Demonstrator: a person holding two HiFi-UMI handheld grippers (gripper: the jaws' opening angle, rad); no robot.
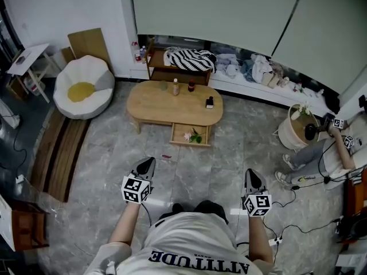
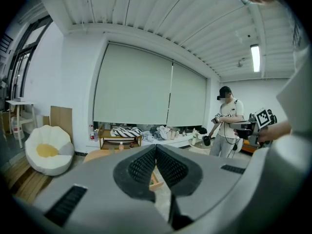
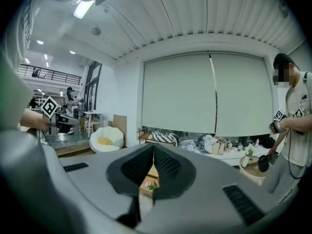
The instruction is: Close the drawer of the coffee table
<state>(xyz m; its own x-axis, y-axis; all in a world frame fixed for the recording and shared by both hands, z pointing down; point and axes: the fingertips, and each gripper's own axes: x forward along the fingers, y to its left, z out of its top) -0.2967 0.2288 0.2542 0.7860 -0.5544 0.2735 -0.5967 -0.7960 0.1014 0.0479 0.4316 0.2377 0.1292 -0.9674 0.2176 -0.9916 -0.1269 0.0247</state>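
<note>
An oval wooden coffee table (image 1: 153, 103) stands on the grey stone floor ahead of me. Its drawer (image 1: 190, 135) is pulled out toward me, with a green sprig and small items inside. My left gripper (image 1: 145, 165) is shut and empty, held well short of the table, below and left of the drawer. My right gripper (image 1: 252, 179) is also shut and empty, farther right and nearer to me. In the left gripper view the shut jaws (image 2: 156, 147) point at the table. In the right gripper view the shut jaws (image 3: 153, 147) frame the open drawer (image 3: 149, 184).
Bottles (image 1: 175, 87) and a small dark item stand on the tabletop. A white shell-shaped chair (image 1: 84, 87) sits at left, a wooden shelf (image 1: 179, 63) with a striped cloth behind the table. A person (image 1: 335, 150) with grippers and a round basket (image 1: 298, 126) are at right. Cables lie on the floor.
</note>
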